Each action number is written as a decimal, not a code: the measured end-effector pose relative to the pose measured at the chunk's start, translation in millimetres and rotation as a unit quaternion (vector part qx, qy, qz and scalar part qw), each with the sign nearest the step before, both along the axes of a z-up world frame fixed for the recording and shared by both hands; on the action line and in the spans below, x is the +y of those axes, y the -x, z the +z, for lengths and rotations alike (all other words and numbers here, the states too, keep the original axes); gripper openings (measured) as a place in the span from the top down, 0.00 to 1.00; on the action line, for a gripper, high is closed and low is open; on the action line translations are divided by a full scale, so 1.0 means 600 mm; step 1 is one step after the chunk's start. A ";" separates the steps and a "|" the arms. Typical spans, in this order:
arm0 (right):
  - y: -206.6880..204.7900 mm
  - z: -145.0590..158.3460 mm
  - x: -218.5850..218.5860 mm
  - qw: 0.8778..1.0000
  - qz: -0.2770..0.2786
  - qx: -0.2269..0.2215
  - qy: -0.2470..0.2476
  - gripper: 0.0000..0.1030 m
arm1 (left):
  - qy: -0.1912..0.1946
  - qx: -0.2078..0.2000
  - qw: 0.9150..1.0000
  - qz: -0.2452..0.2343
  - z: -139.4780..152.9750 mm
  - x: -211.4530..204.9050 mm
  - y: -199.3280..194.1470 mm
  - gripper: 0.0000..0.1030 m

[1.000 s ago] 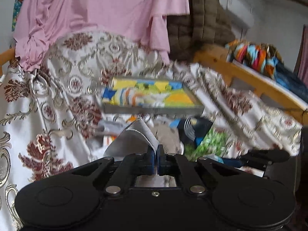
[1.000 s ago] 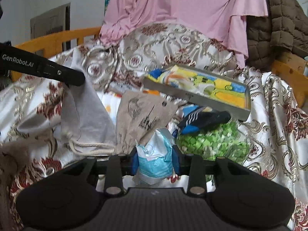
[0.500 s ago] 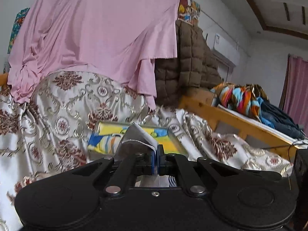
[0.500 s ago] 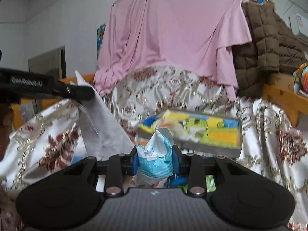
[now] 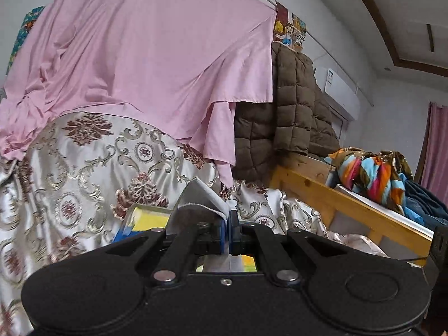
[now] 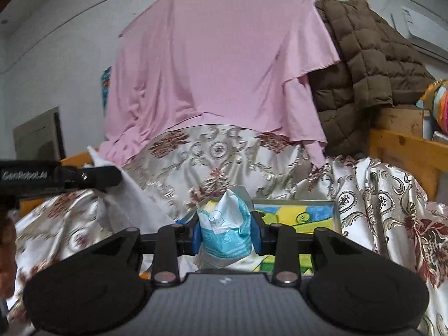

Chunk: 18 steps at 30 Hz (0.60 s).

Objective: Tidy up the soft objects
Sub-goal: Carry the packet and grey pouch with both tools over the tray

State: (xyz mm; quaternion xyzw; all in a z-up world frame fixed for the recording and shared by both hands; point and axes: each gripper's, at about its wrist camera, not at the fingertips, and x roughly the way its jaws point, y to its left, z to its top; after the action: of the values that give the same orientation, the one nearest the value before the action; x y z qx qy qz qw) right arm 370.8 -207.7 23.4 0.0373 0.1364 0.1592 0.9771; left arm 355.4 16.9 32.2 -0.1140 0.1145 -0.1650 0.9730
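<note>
My left gripper [image 5: 226, 225] is shut on a grey cloth [image 5: 200, 196], whose folded edge sticks up above the fingers. From the right wrist view that same left gripper [image 6: 112, 175] shows at the left with the grey cloth [image 6: 131, 196] hanging from it. My right gripper [image 6: 225, 231] is shut on a light blue and white soft packet [image 6: 224, 229], held upright. Beyond both grippers a grey tray [image 6: 336, 210] with a yellow, green and blue lining lies on the patterned bedspread [image 6: 218, 154]; in the left wrist view only the tray's [image 5: 148, 210] corner shows.
A pink sheet [image 5: 156, 64] and a brown quilted jacket [image 5: 291, 117] hang behind the bed. A wooden rail [image 5: 336, 204] runs on the right, with colourful clothes [image 5: 372, 173] beyond it. An air conditioner [image 5: 336, 89] is on the wall.
Both grippers have risen and tilted upward, each keeping its hold. The pile of soft items below the tray has dropped out of view, and the grey cloth has lifted off the bed.
</note>
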 end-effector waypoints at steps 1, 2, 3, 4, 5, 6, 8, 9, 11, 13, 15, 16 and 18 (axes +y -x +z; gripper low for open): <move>-0.015 -0.003 -0.005 1.000 -0.004 0.003 -0.005 0.63 | -0.004 -0.002 1.000 0.003 -0.003 -0.006 -0.018 0.99; -0.033 -0.007 -0.012 1.000 -0.010 0.009 -0.015 0.63 | -0.005 -0.002 1.000 0.004 -0.005 -0.010 -0.032 0.99; -0.050 -0.011 -0.019 0.999 -0.014 0.014 -0.027 0.63 | -0.003 0.000 1.000 0.006 -0.008 -0.014 -0.051 0.99; -0.067 -0.015 -0.026 0.999 -0.018 0.021 -0.038 0.63 | -0.002 0.000 1.000 0.008 -0.012 -0.019 -0.068 0.99; -0.086 -0.021 -0.032 0.998 -0.025 0.028 -0.049 0.63 | -0.004 -0.001 1.000 0.009 -0.013 -0.025 -0.085 0.99; -0.099 -0.025 -0.039 0.997 -0.032 0.032 -0.057 0.63 | -0.005 -0.003 1.000 0.010 -0.016 -0.034 -0.103 0.99; -0.126 -0.036 -0.055 0.995 -0.044 0.043 -0.075 0.63 | 0.004 -0.006 1.000 0.011 -0.020 -0.048 -0.135 0.99; -0.135 -0.042 -0.064 0.994 -0.051 0.047 -0.084 0.63 | 0.012 -0.003 1.000 0.011 -0.023 -0.057 -0.156 0.99; -0.149 -0.054 -0.083 0.991 -0.063 0.060 -0.101 0.63 | 0.020 0.006 1.000 0.008 -0.028 -0.073 -0.186 0.99; -0.164 -0.067 -0.099 0.989 -0.070 0.070 -0.113 0.63 | 0.013 0.014 1.000 0.005 -0.032 -0.094 -0.217 0.99; -0.179 -0.076 -0.111 0.987 -0.076 0.080 -0.115 0.63 | -0.001 0.018 1.000 0.001 -0.038 -0.114 -0.237 0.99; -0.187 -0.080 -0.117 0.986 -0.078 0.088 -0.118 0.63 | -0.007 0.021 1.000 0.000 -0.042 -0.124 -0.248 0.99; -0.199 -0.090 -0.128 0.983 -0.081 0.104 -0.125 0.63 | -0.014 0.031 0.999 -0.002 -0.051 -0.139 -0.264 0.99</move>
State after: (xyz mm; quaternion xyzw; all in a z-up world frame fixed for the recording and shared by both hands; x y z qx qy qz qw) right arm 490.2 -284.7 -30.5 0.1864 0.2124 0.0907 0.9549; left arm 513.8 -66.5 1.5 -0.1051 0.1469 -0.1620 0.9701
